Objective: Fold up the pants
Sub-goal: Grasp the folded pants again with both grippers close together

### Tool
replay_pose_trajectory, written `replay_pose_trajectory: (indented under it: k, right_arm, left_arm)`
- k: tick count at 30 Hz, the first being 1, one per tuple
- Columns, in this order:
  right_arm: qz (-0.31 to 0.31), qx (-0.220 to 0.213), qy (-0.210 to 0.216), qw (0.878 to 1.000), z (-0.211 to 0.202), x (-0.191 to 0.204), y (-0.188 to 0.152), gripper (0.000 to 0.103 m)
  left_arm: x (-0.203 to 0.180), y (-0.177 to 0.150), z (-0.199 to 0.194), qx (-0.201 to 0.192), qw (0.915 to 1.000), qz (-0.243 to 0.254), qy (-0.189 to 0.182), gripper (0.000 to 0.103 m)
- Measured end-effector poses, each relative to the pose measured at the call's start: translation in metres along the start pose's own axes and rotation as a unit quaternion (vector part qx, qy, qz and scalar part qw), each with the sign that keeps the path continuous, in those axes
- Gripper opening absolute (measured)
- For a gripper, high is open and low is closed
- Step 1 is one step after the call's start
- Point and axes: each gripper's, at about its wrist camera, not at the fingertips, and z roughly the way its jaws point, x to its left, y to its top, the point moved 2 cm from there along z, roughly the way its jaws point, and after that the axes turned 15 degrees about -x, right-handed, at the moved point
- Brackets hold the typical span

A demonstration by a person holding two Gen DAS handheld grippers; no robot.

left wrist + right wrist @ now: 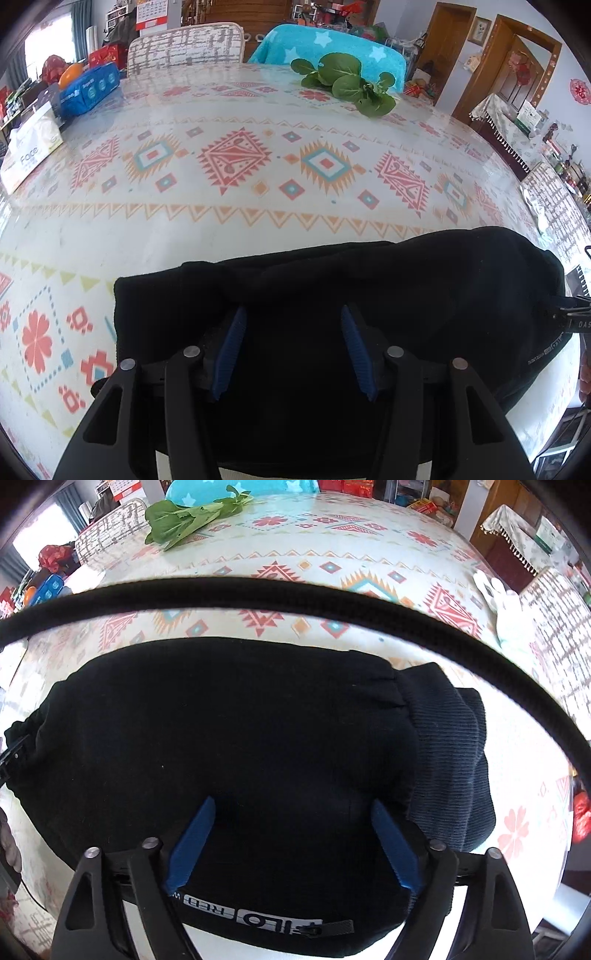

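Black pants [236,738] lie in a compact folded bundle at the near edge of a table [258,221] covered with a patterned cloth. The bundle's long axis runs side to side, across both views. The left gripper [291,314] hovers over its left portion, the right gripper [293,805] over its right portion near the ribbed cuffs [450,760]. Both sets of blue-padded jaws stand apart, holding nothing, with fabric directly below and ahead. Neither gripper looks clearly nearer. Leafy greens [347,85] lie well apart, at the far side.
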Motion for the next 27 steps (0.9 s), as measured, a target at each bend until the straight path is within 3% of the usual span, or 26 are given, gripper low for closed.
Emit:
replay_pose_trajectory:
  k: [2,5,9,13,16,20,27]
  right_arm:
    - [-0.012,0.001,0.001,1.000,0.003,-0.002,0.004,0.099]
    - [-0.018,-0.007,0.007,1.000,-0.003,0.002,0.000,0.097]
    - [0.005,-0.042,0.031,0.999,-0.040,-0.002,-0.007,0.096]
    - [0.015,-0.066,0.048,0.997,-0.072,0.001,-0.013,0.096]
    - [-0.001,-0.077,0.068,0.995,-0.083,0.007,-0.011,0.096]
    - [-0.040,-0.066,0.119,0.990,-0.076,0.048,-0.006,0.096]
    - [-0.145,-0.043,0.184,0.971,-0.048,0.185,0.003,0.096]
  left_arm:
    - [0.002,0.004,0.002,0.006,0.9999,-0.010,-0.008,0.053]
    - [0.017,0.012,-0.002,0.029,0.9966,-0.068,-0.037,0.052]
    - [0.048,0.024,-0.031,0.008,0.9877,-0.149,-0.046,0.052]
    - [0.081,0.026,-0.069,-0.022,0.9776,-0.209,-0.006,0.053]
    - [0.089,0.014,-0.091,-0.033,0.9736,-0.225,0.022,0.053]
    - [0.091,-0.015,-0.112,-0.029,0.9725,-0.219,0.074,0.053]
    - [0.101,-0.039,-0.123,-0.023,0.9727,-0.214,0.087,0.053]
